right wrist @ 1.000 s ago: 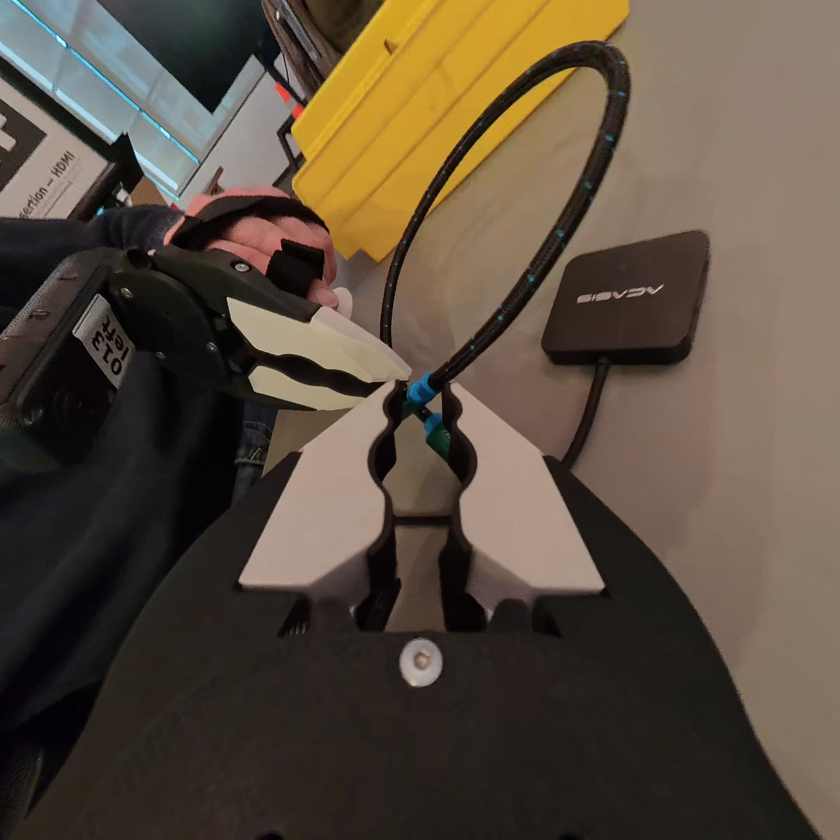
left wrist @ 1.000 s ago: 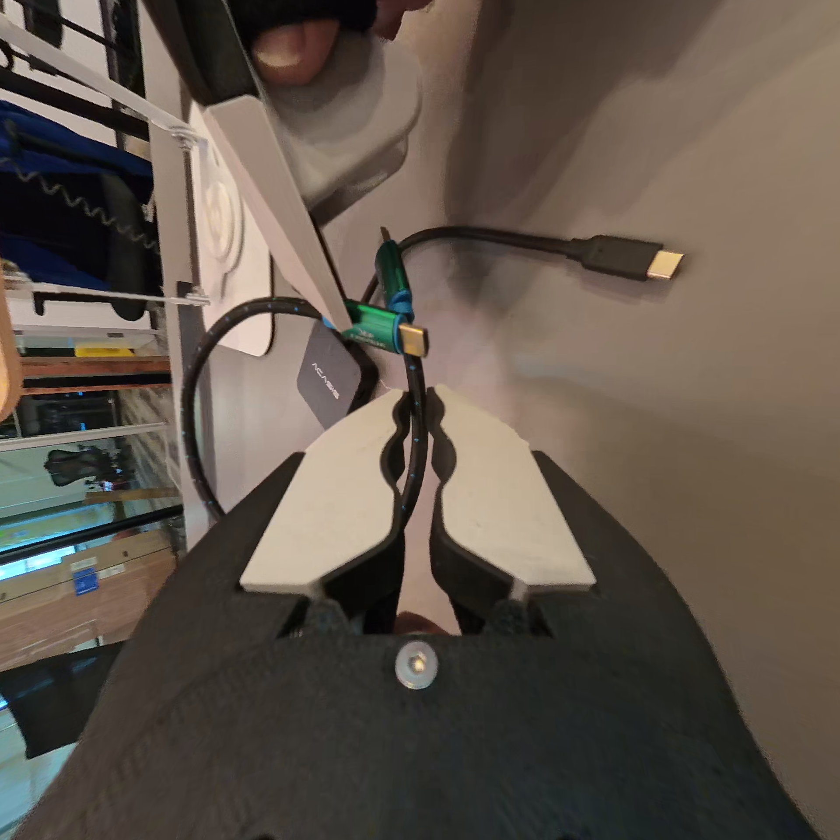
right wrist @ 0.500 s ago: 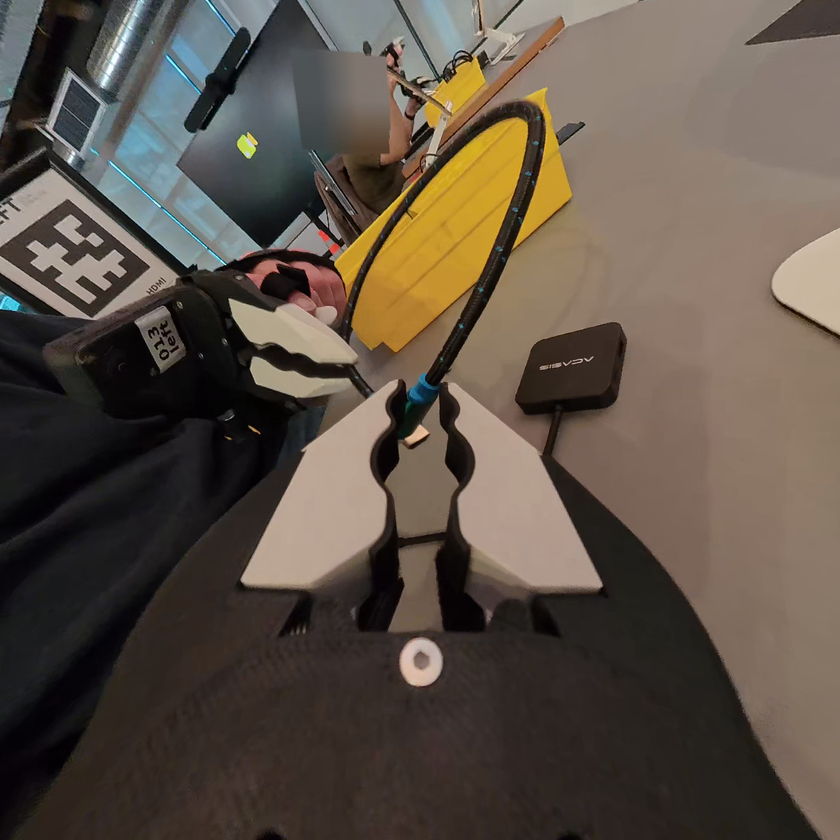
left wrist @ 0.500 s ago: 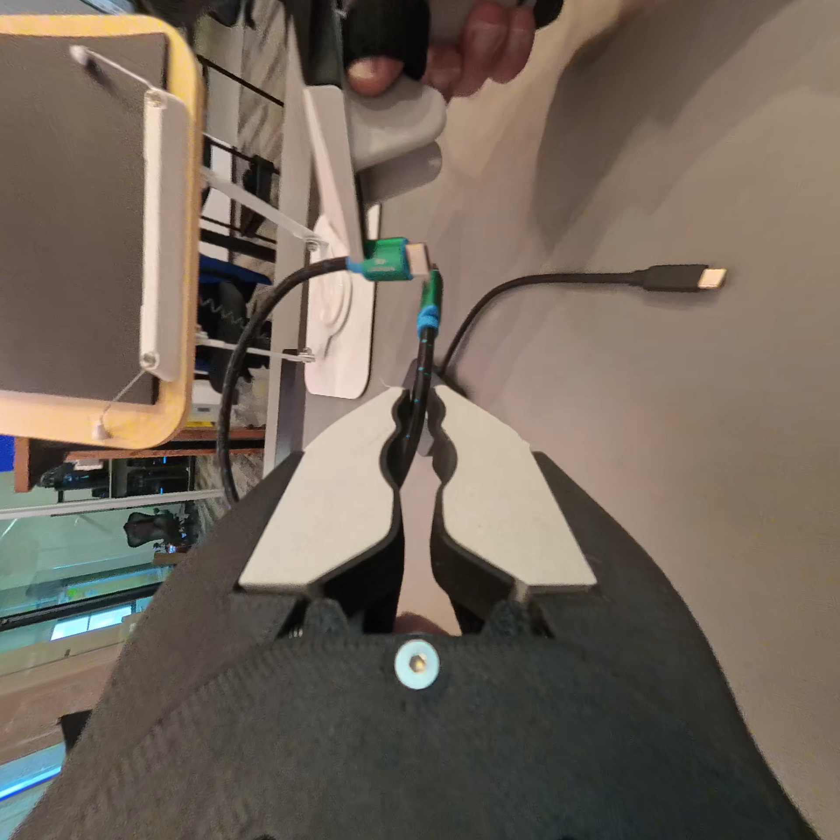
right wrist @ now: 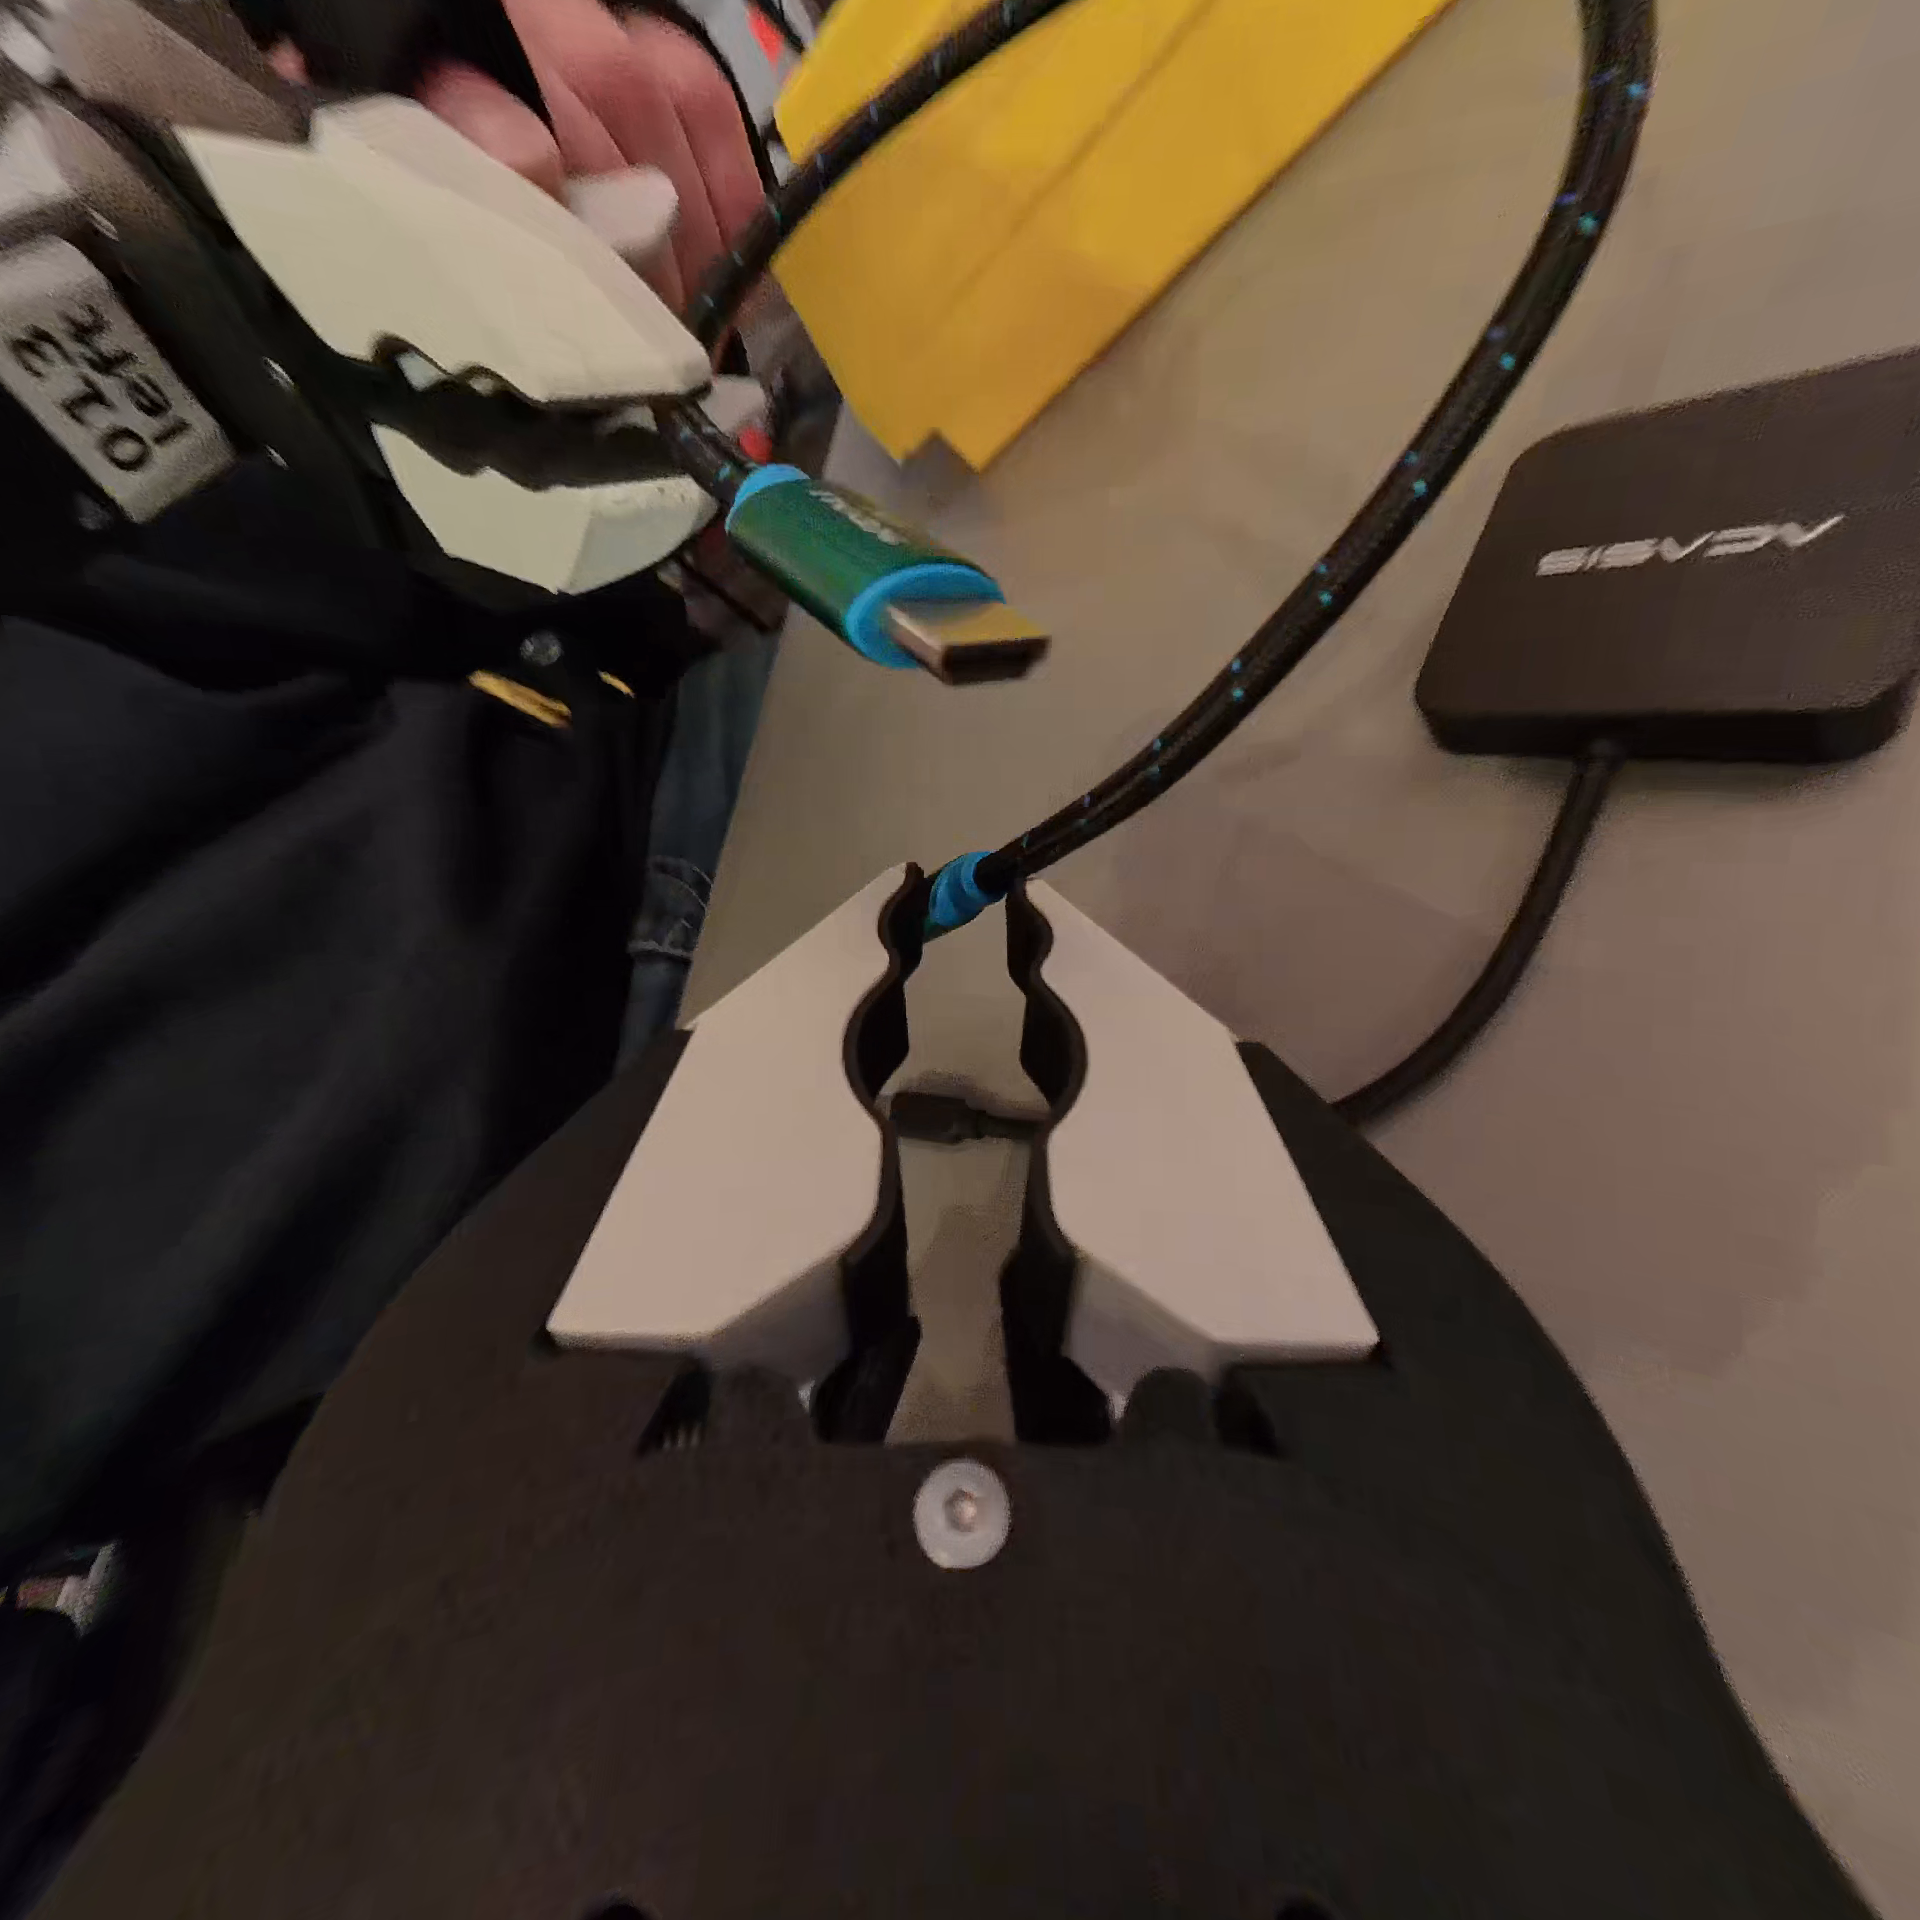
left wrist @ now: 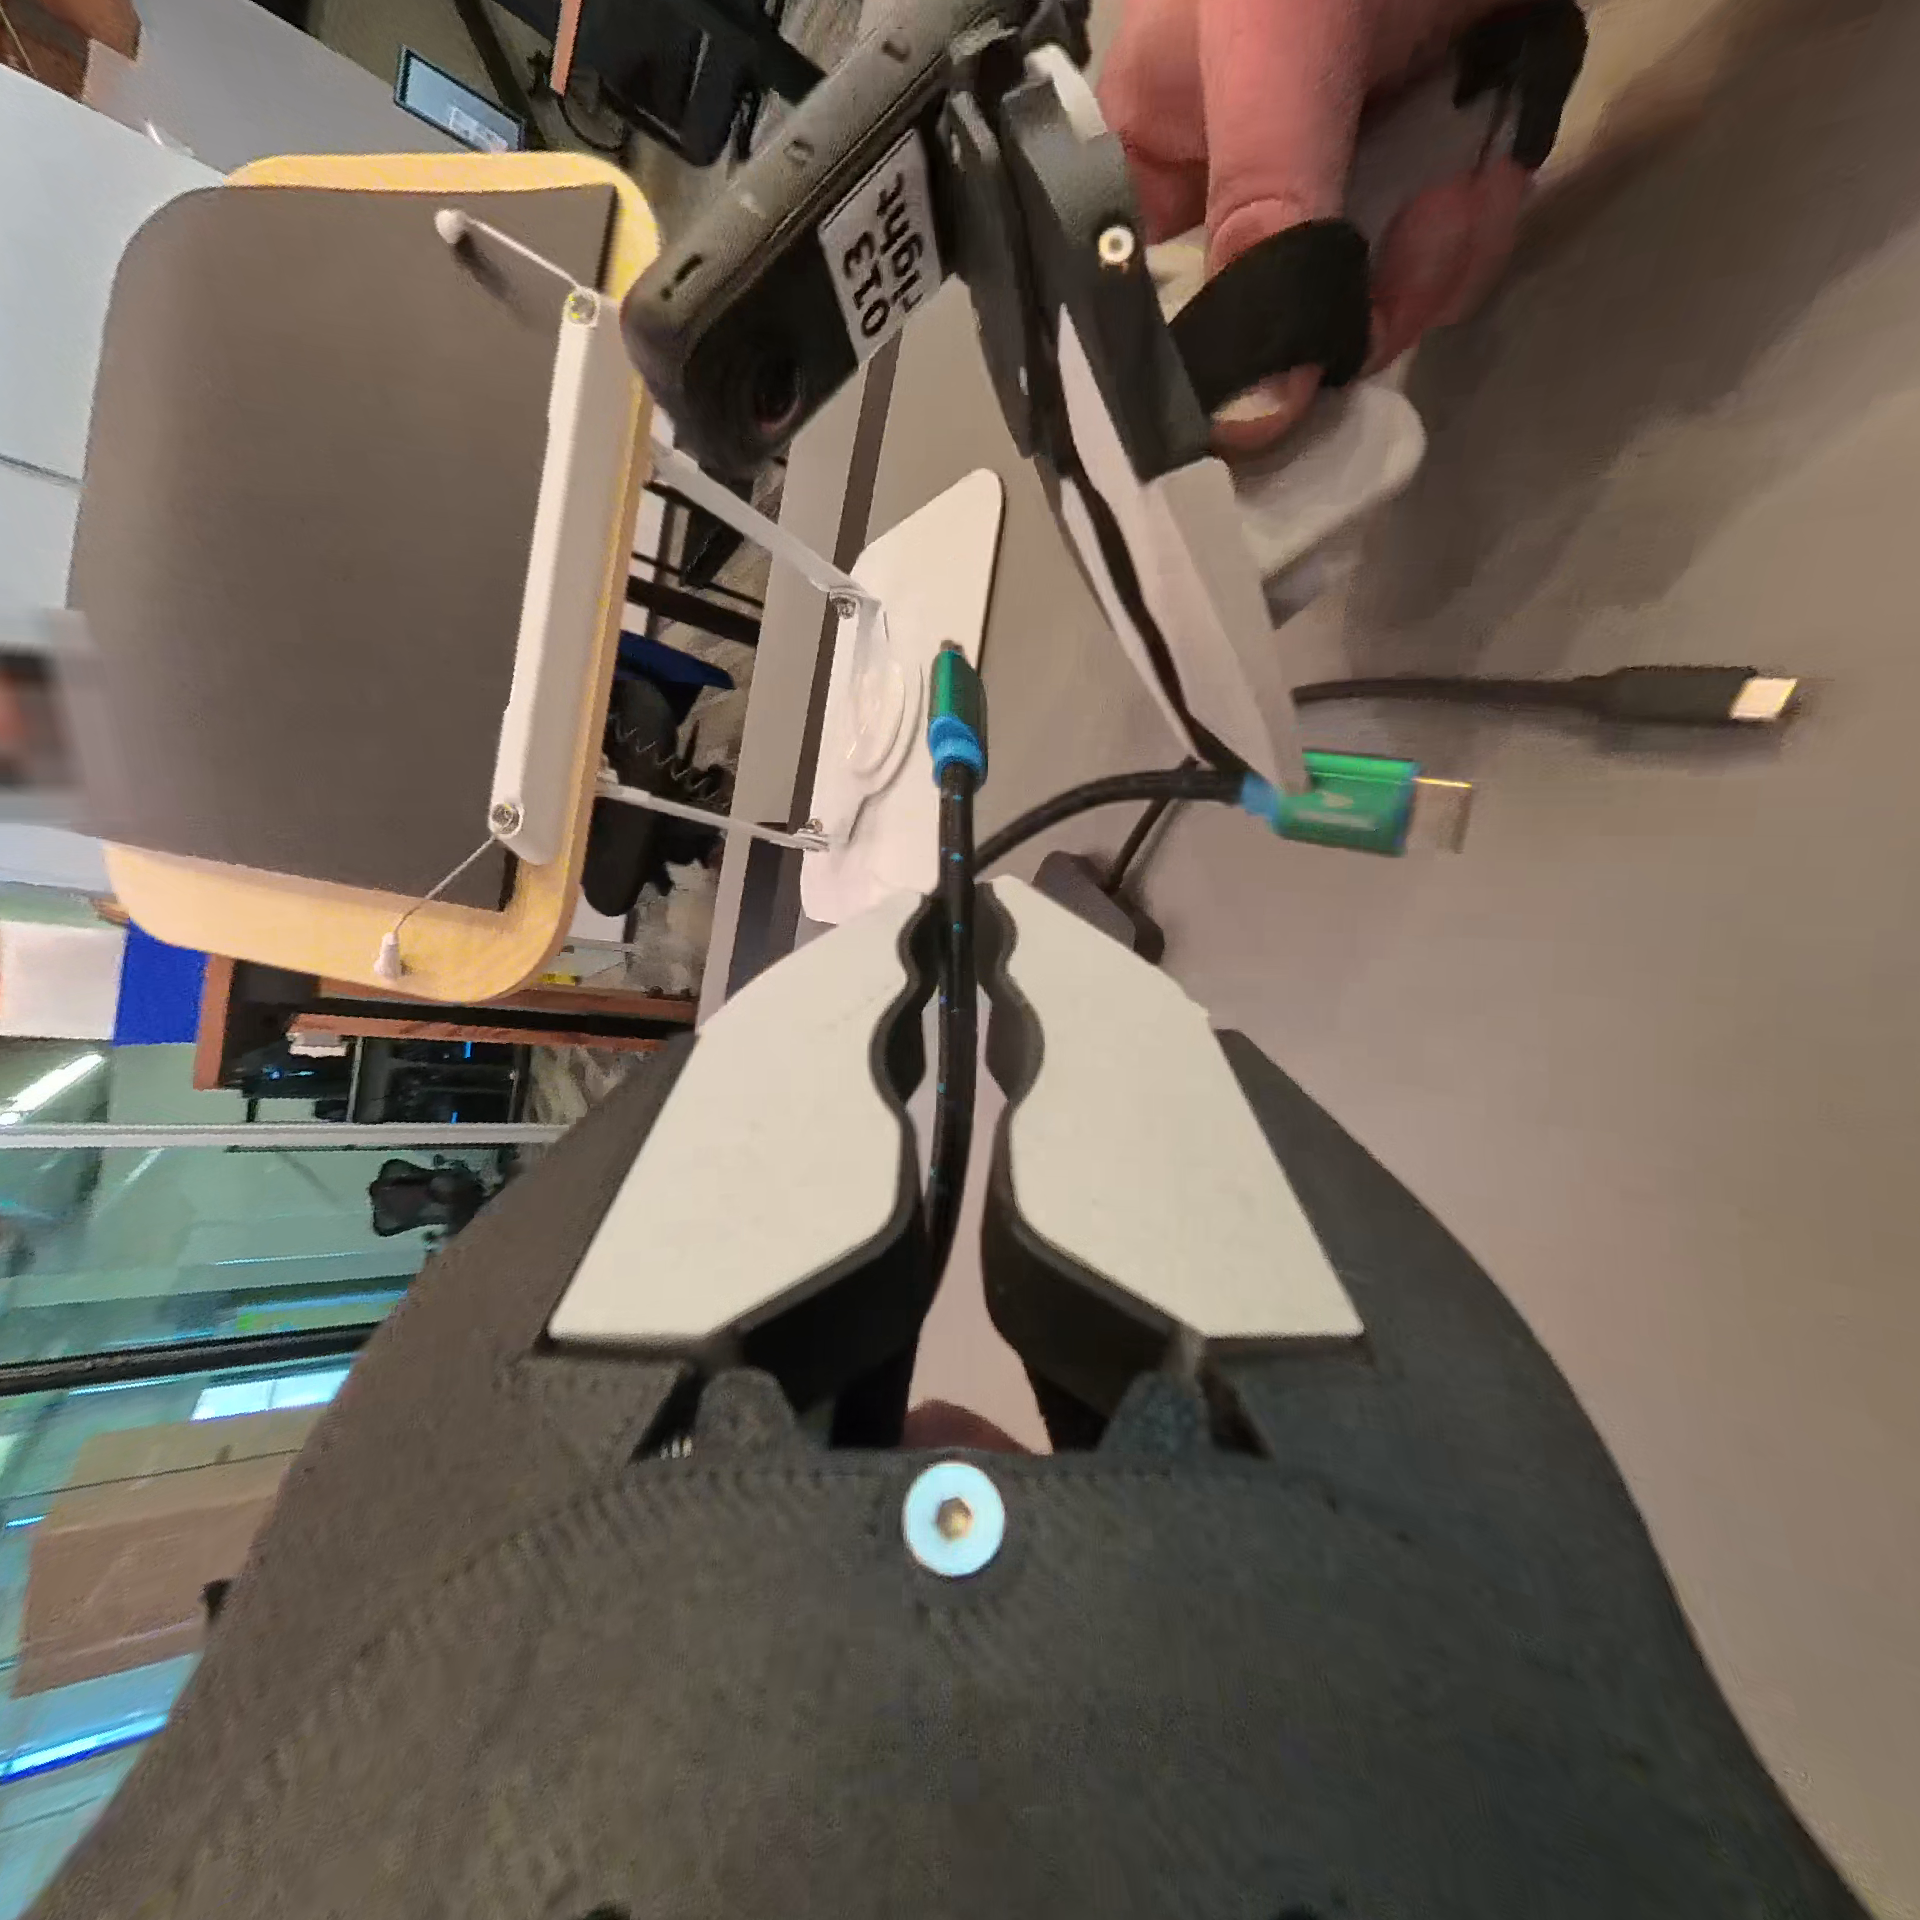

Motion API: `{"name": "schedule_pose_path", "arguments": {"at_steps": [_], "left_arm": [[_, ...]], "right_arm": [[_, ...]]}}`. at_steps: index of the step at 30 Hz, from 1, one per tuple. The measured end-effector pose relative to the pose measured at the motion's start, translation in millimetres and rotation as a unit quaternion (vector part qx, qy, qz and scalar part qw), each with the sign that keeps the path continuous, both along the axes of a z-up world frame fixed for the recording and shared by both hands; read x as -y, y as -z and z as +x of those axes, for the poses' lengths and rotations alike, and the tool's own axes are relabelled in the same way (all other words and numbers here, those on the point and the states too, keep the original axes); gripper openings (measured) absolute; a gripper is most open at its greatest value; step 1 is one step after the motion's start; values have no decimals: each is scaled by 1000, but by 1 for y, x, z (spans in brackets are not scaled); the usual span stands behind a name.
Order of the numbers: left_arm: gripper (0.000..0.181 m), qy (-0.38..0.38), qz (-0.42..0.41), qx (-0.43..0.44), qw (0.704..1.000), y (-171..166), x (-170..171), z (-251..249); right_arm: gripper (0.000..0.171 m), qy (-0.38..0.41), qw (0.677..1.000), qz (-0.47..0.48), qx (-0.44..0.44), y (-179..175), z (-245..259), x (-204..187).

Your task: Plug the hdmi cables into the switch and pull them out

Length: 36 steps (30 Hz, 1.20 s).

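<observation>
Tongs both grip the braided cable [right wrist: 1434,457]; switch [right wrist: 1683,592] and yellow bin [right wrist: 1060,208] lie beyond.

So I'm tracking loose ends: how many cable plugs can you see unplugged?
3. One green plug juts from the left gripper; the other green plug sits at the right gripper; the switch's black plug lies on the table.

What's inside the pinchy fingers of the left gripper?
The left gripper is shut on the braided cable, just behind its green plug. The cable's run deeper between the fingers is hidden.
</observation>
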State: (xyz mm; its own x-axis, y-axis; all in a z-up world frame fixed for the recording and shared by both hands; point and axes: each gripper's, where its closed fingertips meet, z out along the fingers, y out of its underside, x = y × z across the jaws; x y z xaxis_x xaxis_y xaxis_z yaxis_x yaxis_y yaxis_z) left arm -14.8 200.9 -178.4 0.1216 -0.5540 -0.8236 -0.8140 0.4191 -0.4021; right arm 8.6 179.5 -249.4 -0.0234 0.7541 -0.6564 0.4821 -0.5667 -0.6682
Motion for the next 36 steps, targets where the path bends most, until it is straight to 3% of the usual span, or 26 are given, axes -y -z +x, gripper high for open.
{"name": "schedule_pose_path", "arguments": {"at_steps": [3, 10, 18, 25, 36], "left_arm": [[6, -5, 7, -22, 1000, 10, 0, 1], [6, -21, 21, -24, 999, 8, -9, -6], [6, -8, 58, -45, 997, 7, -4, -2], [6, 31, 119, -69, 990, -2, 12, 9], [6, 52, 148, -59, 986, -12, 21, 14]], "right_arm": [[20, -1, 1000, 21, 22, 7, -4, 0], [45, 58, 996, 73, -3, -14, 10, -27], [42, 95, 979, 149, -104, -63, 21, -40], [52, 46, 983, 90, -154, -68, 10, -21], [25, 12, 980, 44, -194, -76, 11, -8]]}}
